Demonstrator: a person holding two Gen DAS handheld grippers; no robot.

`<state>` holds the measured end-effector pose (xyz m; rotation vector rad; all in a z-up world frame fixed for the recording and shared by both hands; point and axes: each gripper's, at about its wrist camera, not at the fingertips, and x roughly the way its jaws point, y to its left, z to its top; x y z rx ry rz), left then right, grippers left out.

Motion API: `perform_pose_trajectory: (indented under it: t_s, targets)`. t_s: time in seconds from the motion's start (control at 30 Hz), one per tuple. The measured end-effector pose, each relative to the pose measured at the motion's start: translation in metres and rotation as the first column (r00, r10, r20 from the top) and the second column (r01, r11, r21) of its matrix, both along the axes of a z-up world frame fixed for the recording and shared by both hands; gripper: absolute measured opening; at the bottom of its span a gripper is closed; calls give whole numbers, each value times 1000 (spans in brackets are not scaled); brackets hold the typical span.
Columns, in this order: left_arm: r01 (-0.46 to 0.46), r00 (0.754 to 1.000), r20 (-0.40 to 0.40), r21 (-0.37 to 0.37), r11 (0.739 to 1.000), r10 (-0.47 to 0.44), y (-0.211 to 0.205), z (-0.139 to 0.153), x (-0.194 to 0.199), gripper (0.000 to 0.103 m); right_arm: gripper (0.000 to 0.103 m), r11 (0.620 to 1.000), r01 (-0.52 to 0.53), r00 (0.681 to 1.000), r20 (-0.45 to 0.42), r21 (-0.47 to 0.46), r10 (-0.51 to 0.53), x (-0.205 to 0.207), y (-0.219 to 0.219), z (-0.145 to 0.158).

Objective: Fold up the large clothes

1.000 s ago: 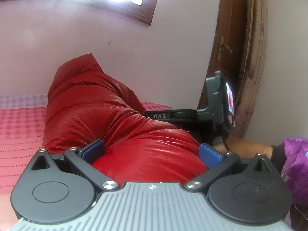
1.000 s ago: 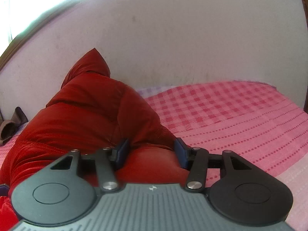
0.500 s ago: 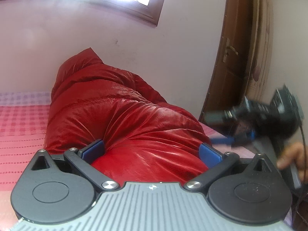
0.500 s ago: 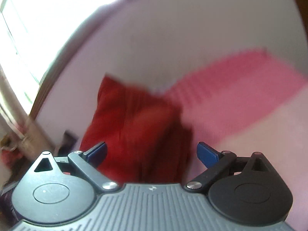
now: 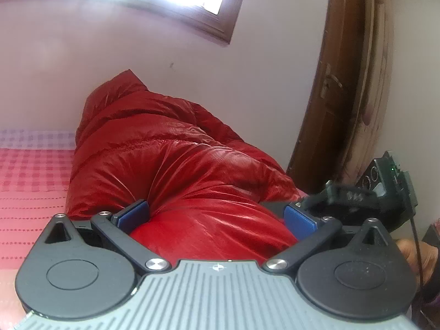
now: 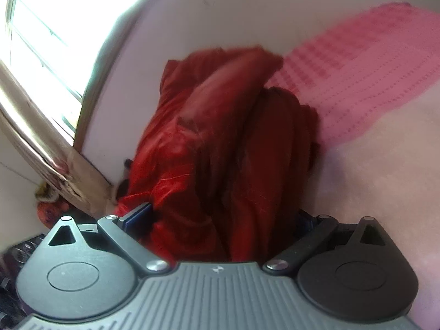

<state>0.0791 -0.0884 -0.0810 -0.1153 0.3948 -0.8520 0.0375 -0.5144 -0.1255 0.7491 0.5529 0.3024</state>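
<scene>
Left wrist view: red puffer jacket (image 5: pixel 170 165) lies bunched on the pink bedsheet (image 5: pixel 30 181), folding seems barely started; left gripper (image 5: pixel 214 217) and right gripper (image 6: pixel 220 220) both spread wide around its fabric

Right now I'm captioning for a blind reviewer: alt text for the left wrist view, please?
A puffy, shiny red quilted jacket bulges between the open blue-padded fingers of the left gripper, lying on a pink checked bedspread. Behind are a pale wall, wooden-framed window and brown door.

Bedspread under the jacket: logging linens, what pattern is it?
Pink-red checks and dotted stripes on the bedspread; clearest in the left wrist view.
</scene>
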Motion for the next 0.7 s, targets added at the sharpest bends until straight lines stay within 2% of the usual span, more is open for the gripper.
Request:
perform_pose_trajectory:
  t_s: [0.1, 0.2, 0.33, 0.47, 0.7]
  targets:
    - [-15, 1000, 13, -3, 1000, 15, 4, 2, -6, 103, 99, 999, -14, 1000, -9, -31, 14, 1, 4, -1]
    - [-42, 999, 34, 60, 997, 40, 2, 12, -13, 103, 99, 999, -19, 1000, -10, -47, 19, 0, 5, -1]
    - [-81, 997, 6, 105, 991, 81, 8, 31, -13, 103, 99, 998, -8, 1000, -8, -61, 8, 2, 8, -1]
    - [-172, 985, 11, 161, 972, 172, 16, 44, -6, 103, 99, 997, 2, 1000, -5, -74, -2, 1, 10, 0]
    - [-226, 974, 25, 237, 945, 226, 24, 52, 11, 103, 99, 996, 18, 1000, 2, -87, -18, -3, 14, 2]
